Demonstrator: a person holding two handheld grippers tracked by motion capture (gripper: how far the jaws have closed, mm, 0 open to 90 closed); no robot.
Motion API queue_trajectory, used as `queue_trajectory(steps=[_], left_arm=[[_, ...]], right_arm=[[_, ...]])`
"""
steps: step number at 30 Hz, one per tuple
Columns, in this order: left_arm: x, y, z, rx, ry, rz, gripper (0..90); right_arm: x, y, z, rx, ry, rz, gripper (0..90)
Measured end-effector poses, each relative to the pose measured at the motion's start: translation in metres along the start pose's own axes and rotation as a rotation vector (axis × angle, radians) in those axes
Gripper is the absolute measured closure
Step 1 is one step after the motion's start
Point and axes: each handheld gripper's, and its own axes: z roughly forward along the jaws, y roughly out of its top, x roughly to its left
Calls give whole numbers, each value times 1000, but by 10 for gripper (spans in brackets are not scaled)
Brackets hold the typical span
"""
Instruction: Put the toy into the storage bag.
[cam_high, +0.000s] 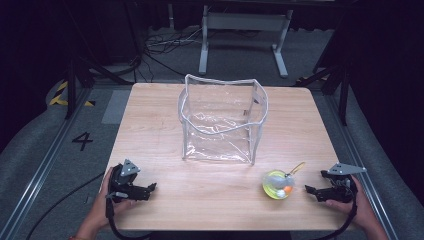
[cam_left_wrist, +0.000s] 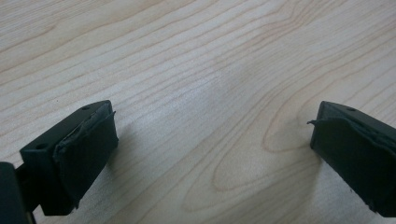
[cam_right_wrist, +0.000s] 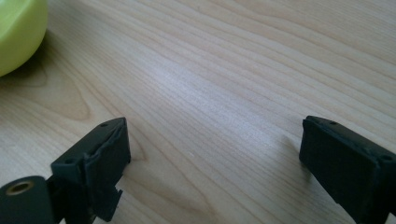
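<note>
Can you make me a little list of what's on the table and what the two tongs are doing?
table: wooden, light grain
bag: clear, open top, upright at the middle
toy: yellow-green ball with a loop, in front of the bag, to its right
left tongs: open, nothing between them, low over the near left edge
right tongs: open, nothing between them, just right of the toy, not touching it

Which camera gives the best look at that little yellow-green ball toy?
The high view: the yellow-green ball toy shows whole there, lying on the table just left of the right gripper, with a cord at its top. The right gripper view catches only a curved green edge in its corner.
</note>
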Motion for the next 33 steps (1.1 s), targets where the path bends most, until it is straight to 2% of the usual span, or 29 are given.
queue_trajectory(steps=[3,4,5,8,11,15,24,27,29,33], left_arm=[[0,0,0,-1,0,-1,10],[0,0,0,0,-2,0,10],[1,0,0,-1,-7,7,9],[1,0,0,-1,-8,8,8],[1,0,0,-1,-6,9,5],[1,0,0,1,-8,6,5],[1,0,0,-1,-6,10,5],[1,0,0,-1,-6,10,5],[1,0,0,0,-8,7,5],[1,0,0,-1,-6,10,5]], right_arm=[[-1,3,0,27,13,-10,97],[-1,5,-1,40,18,-15,116],[0,7,-2,48,26,-34,183],[1,8,-3,57,22,-33,181],[4,11,-6,76,30,-62,201],[8,19,-17,66,46,-76,197],[25,56,-48,74,57,-195,262],[28,63,-52,81,44,-209,263],[31,71,-54,86,59,-216,280],[39,81,-56,97,61,-241,281]])
